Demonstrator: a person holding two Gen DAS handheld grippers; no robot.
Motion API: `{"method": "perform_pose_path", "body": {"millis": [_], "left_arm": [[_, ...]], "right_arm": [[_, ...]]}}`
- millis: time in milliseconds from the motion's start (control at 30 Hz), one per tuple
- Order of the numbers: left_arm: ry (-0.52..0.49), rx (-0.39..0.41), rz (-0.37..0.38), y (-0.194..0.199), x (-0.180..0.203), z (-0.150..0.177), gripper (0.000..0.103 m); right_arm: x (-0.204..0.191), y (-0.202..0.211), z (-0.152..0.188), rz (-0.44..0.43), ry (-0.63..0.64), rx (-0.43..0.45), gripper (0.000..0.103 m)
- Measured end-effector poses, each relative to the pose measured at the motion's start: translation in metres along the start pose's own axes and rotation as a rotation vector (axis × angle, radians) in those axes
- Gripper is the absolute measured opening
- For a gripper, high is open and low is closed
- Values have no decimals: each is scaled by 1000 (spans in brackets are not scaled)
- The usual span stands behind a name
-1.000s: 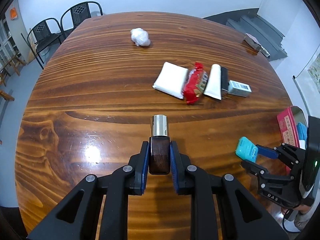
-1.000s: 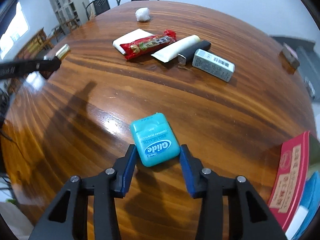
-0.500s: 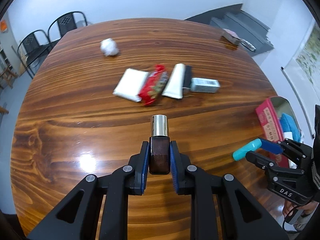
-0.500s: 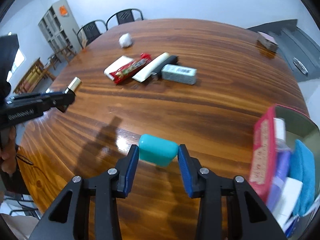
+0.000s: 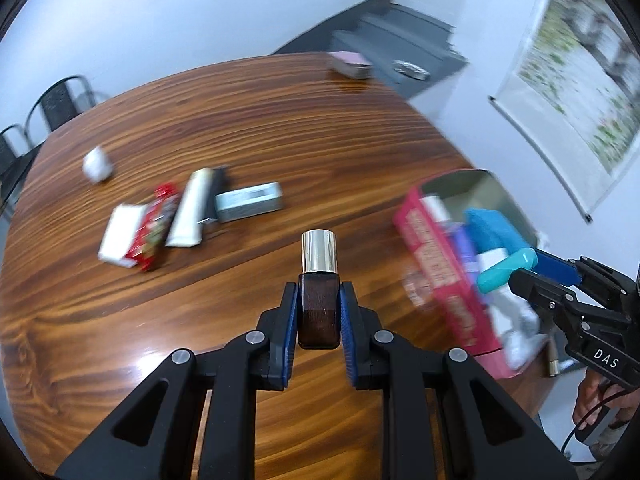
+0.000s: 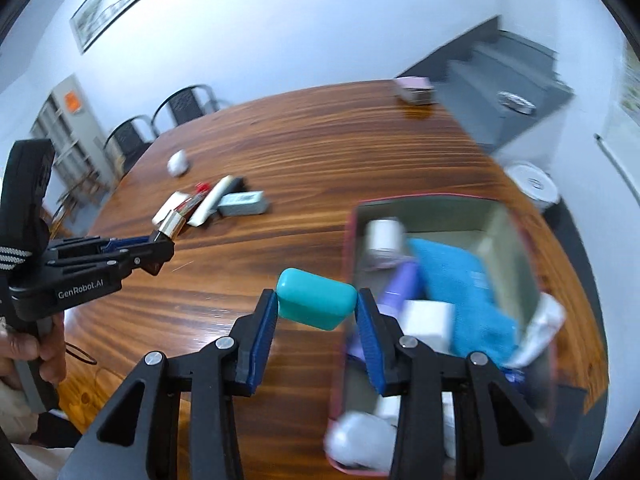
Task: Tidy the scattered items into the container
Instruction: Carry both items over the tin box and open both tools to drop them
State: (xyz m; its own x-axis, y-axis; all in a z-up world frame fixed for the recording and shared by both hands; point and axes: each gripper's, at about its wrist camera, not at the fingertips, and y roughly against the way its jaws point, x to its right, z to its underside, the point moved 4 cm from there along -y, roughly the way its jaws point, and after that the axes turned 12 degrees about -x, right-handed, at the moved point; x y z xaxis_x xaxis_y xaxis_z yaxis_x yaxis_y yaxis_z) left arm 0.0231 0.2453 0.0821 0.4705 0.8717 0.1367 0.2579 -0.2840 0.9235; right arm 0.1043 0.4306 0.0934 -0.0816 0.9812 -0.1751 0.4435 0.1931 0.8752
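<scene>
My left gripper (image 5: 319, 322) is shut on a dark brown bottle with a silver cap (image 5: 319, 280), held above the table. My right gripper (image 6: 317, 312) is shut on a teal floss case (image 6: 316, 298), held at the left rim of the pink container (image 6: 347, 240). The container (image 5: 430, 248) holds a blue cloth (image 6: 460, 280), a purple tube and white items. The right gripper also shows in the left wrist view (image 5: 532, 270), and the left gripper in the right wrist view (image 6: 160, 242).
On the wooden table (image 5: 240, 120) lie a white packet (image 5: 120, 236), a red snack pack (image 5: 158, 220), a white tube (image 5: 190, 210), a grey box (image 5: 248, 202) and a white wad (image 5: 96, 164). A small pink box (image 5: 350, 65) sits at the far edge. Chairs stand behind.
Both grippers swung right toward the container with their items. The floss case went from over the table to the container's left rim. The views are motion-blurred.
</scene>
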Motion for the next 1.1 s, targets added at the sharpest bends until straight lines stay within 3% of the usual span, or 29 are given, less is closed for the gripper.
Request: {"method": "perform_pose_path", "body": {"millis": [200, 400, 600, 700, 733, 833, 1100], "left_arm": [[-100, -5, 89, -4, 61, -20, 21], [-207, -32, 177, -17, 130, -31, 21], [-279, -86, 190, -37, 172, -27, 24], [-250, -105, 236, -38, 173, -25, 53], [-227, -98, 250, -36, 170, -25, 64], [-173, -79, 237, -32, 154, -27, 66], [-29, -52, 139, -26, 94, -25, 66]], "right_arm": [[44, 29, 20, 76, -91, 15, 44], [69, 31, 41, 133, -137, -28, 44], [83, 22, 55, 168, -182, -83, 44], [88, 18, 55, 159, -217, -85, 48], [90, 18, 55, 157, -232, -82, 56], [91, 18, 51, 161, -245, -60, 76], [72, 10, 32, 145, -225, -28, 76]]}}
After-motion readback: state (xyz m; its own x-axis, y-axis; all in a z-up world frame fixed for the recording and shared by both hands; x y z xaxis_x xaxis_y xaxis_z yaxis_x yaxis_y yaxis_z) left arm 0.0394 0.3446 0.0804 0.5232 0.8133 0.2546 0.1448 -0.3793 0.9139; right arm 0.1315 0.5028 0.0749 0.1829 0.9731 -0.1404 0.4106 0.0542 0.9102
